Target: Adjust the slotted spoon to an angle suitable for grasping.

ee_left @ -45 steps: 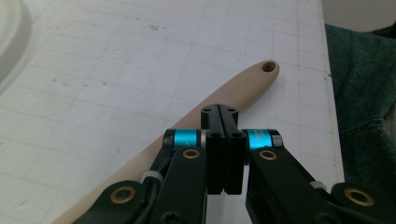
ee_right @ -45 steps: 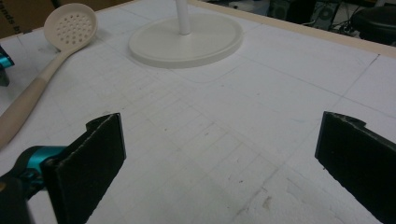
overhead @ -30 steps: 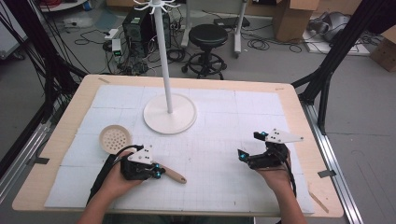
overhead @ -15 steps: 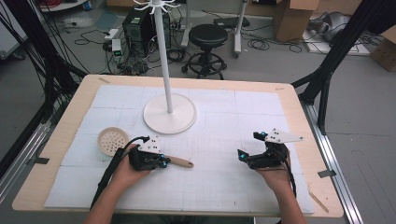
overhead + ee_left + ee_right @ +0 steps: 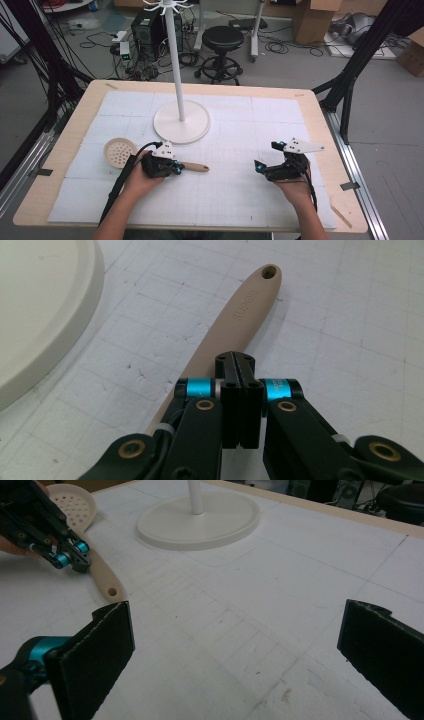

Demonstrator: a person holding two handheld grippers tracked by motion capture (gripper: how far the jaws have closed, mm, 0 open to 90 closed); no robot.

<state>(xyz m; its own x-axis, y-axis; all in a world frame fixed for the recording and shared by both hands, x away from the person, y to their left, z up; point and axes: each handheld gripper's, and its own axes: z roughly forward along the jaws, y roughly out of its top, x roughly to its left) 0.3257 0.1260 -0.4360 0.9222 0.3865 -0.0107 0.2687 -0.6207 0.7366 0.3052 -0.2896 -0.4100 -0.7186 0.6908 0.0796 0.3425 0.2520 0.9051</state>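
Note:
A beige skimmer spoon lies on the white mat, its perforated bowl (image 5: 119, 152) at the left and its handle (image 5: 197, 167) pointing right. My left gripper (image 5: 177, 167) is shut, its jaws pressed together with nothing between them, resting over the handle (image 5: 235, 320) about midway along. In the left gripper view the tips (image 5: 235, 360) sit right above the handle. The right gripper view shows that gripper (image 5: 80, 562) on the handle (image 5: 107, 582), with the bowl (image 5: 72, 502) behind it. My right gripper (image 5: 266, 156) hovers open over bare mat at the right, its pads (image 5: 107, 635) wide apart.
A white coat stand rises from a round base (image 5: 181, 127) at the mat's middle back; its base (image 5: 200, 520) lies ahead of the right gripper and shows in the left gripper view (image 5: 40, 305). Wooden table edges (image 5: 320, 130) frame the mat.
My left gripper moved right and slightly away from me. The spoon's handle swung with it, from pointing toward the near right to pointing almost straight right. The right gripper stayed put.

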